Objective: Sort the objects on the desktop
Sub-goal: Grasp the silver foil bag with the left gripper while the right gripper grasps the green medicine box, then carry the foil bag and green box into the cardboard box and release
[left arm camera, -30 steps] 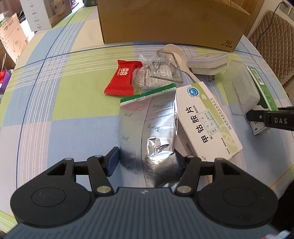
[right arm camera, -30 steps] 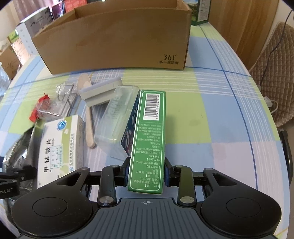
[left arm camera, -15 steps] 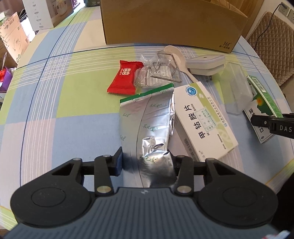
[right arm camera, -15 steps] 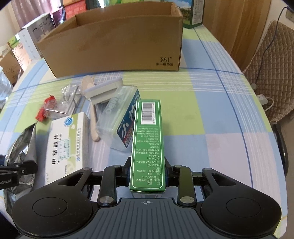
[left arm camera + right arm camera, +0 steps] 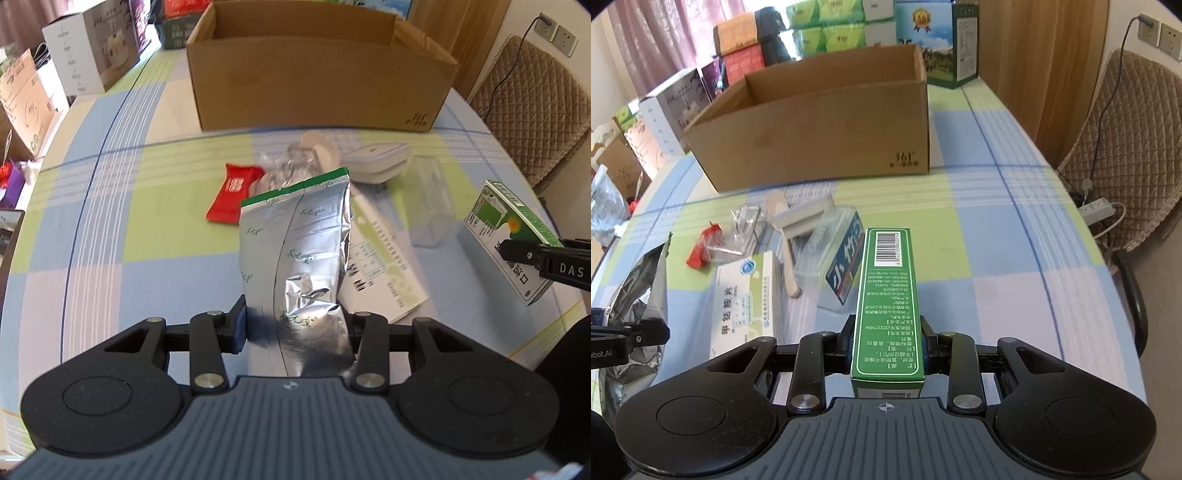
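Right claw (image 5: 886, 349) clamps green box (image 5: 888, 295), lengthwise forward (seemingly level).

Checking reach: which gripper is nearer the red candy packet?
Left. The left gripper, shut on the foil bag, sits just right of the red packet. The right gripper, holding the green box, is farther right.

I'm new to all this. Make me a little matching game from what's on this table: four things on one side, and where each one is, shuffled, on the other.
Things:
1. silver foil pouch
2. green carton
3. red candy wrapper
4. cardboard box

Places:
A. standing open at the far side of the table
B. clamped in the right gripper
C. lying flat on the tablecloth
D. clamped in the left gripper

Pairs: 1-D, 2-B, 3-C, 4-A
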{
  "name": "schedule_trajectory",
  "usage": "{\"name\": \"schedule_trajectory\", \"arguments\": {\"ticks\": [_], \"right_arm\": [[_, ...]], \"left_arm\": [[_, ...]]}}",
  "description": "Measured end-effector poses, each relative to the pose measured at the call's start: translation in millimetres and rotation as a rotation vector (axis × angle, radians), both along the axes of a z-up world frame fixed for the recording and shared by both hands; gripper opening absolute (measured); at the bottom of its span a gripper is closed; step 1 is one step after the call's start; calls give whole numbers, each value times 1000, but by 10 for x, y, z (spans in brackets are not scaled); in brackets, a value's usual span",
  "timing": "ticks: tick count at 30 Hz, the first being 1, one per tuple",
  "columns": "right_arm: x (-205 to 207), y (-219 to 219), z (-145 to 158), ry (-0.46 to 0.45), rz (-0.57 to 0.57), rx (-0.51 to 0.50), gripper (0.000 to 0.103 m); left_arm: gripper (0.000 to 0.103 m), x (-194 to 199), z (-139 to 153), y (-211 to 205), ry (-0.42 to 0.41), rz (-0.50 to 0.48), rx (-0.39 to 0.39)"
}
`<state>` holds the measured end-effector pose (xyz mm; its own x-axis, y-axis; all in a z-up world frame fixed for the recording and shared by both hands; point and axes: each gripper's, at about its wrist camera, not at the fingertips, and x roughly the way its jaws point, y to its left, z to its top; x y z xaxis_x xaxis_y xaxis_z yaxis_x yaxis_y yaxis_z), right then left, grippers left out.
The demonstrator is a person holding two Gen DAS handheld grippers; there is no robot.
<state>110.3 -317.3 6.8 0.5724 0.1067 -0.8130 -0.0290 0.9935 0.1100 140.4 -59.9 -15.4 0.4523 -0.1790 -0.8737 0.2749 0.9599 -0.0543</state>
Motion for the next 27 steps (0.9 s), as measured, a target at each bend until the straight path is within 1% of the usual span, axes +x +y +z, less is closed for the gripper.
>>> {"name": "schedule_trajectory", "arguments": {"ticks": [7, 11, 20, 23, 27], "right_arm": [[26, 40, 326, -69, 19, -3, 27], [108, 84, 462, -93, 42, -6, 28], [490, 175, 775, -151, 87, -25, 28], [653, 177, 856, -163, 101, -29, 27], [863, 163, 958, -178, 115, -24, 27]], "left_arm": [[37, 88, 252, -118, -40, -33, -9], [37, 223, 441, -167, -58, -63, -26], [37, 675, 933, -264, -113, -104, -14], [37, 832, 1053, -296, -118, -107, -22], [37, 1049, 1140, -354, -120, -116, -20]]}}
